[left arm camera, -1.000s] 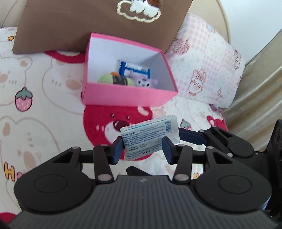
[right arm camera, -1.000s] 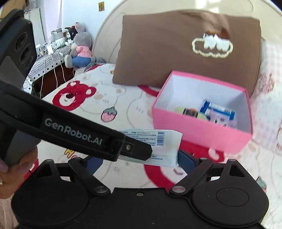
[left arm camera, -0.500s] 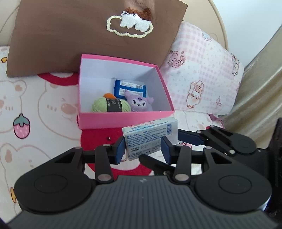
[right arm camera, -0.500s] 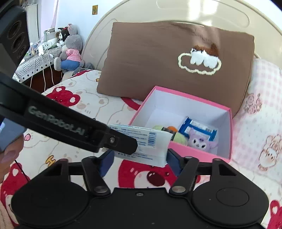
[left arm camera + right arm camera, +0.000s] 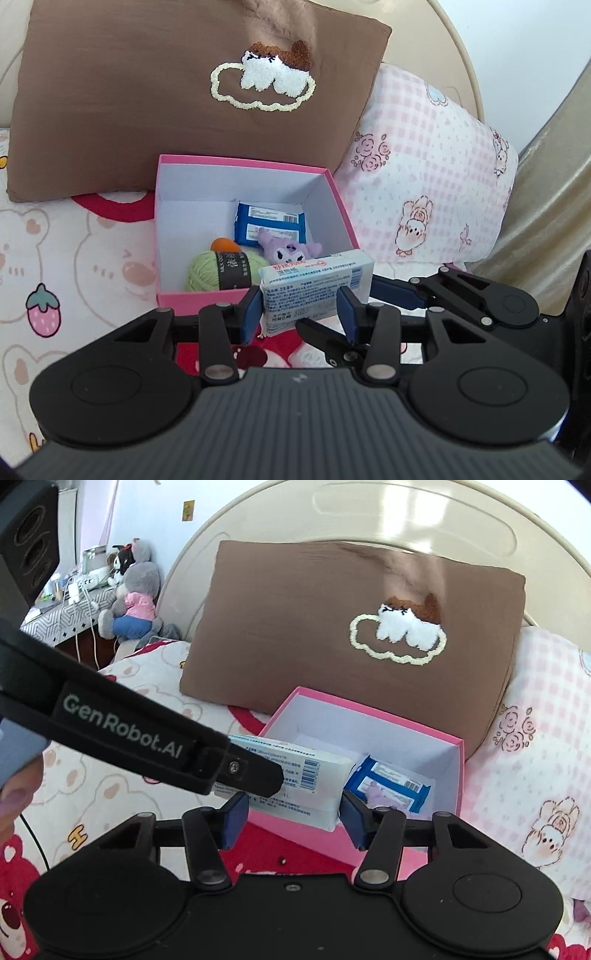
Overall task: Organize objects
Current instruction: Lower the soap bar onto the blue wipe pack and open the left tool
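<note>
Bedding printed with bears and strawberries (image 5: 74,258) fills the lower left of both views, and we work above it. At the top stands a large brown rectangular pillow embroidered with a cream cloud outline (image 5: 177,96), with a pink checked fabric pillow (image 5: 436,177) to its right. At centre frame sits an open pink cardboard box with white inside walls (image 5: 343,218). It holds a ball of green yarn with a dark paper band (image 5: 218,273), a flat blue plastic packet with white labels (image 5: 269,225) and a small purple plush toy (image 5: 288,251).

Our left tool (image 5: 301,312) is clenched on a white, blue-printed plastic pack of tissues (image 5: 314,288), blue pads pressing its short sides. The pack hangs just over the box's near wall, at the lower right corner of the opening, its long axis running roughly left to right across the frame. Our right tool (image 5: 291,818) has the same pack between its jaws, which are closing; we cannot tell whether its pads touch yet. We judge the drop turns on this: the box's free floor lies ahead and up-left of the pack, so it must travel further in.

Readable writing: "GenRobot.AI" on the left tool's black finger, crossing the right wrist view. The pack carries a barcode and red and blue print too small to read.
</note>
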A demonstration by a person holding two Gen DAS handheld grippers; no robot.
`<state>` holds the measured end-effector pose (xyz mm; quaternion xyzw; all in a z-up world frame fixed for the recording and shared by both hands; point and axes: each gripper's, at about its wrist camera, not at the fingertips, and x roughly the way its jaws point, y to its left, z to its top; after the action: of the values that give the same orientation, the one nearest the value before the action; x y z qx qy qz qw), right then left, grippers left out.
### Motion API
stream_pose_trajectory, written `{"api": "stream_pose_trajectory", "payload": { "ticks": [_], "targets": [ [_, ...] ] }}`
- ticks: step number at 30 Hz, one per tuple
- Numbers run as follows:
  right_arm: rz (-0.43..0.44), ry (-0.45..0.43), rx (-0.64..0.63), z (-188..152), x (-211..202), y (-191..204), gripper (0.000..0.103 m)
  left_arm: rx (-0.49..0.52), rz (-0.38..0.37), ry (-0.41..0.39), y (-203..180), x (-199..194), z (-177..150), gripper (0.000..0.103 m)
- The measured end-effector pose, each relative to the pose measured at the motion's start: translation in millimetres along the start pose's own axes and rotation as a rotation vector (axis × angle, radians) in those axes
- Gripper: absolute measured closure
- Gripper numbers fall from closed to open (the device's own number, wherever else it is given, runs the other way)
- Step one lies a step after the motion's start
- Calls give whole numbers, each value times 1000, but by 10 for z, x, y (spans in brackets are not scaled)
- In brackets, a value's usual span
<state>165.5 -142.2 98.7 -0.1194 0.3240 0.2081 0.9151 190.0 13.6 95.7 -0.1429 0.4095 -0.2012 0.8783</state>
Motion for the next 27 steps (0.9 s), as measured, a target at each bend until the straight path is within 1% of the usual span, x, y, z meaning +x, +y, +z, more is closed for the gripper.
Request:
{"api": "stream_pose_trajectory", "payload": {
  "ticks": [6, 10, 12, 15, 17, 20, 24, 27],
  "targets": [
    [-6, -1, 18, 57, 107, -124, 43, -37, 1, -16, 23, 177, 77, 61],
    [18, 22, 41, 149, 267, -269, 43, -47, 4, -15, 84, 316, 152, 61],
    [46, 34, 38, 202, 403, -348, 43, -47, 25, -21, 120, 412, 224, 61],
    [41, 47, 15, 288, 641, -447, 43, -100, 24, -10, 220, 607, 351, 61],
    [60, 57, 30, 339, 795, -555, 43, -116, 39, -16, 269, 732, 415, 61],
    [72, 82, 76, 387, 1025, -717, 43, -138, 42, -8, 362, 961, 522, 61],
    [56, 132, 58, 371, 1351, -862, 43, -118, 47, -8, 432, 1314, 633, 61],
    [43, 167, 70, 356, 1615, -1008, 43, -141, 67, -2, 464, 1628, 730, 61]
  ]
}}
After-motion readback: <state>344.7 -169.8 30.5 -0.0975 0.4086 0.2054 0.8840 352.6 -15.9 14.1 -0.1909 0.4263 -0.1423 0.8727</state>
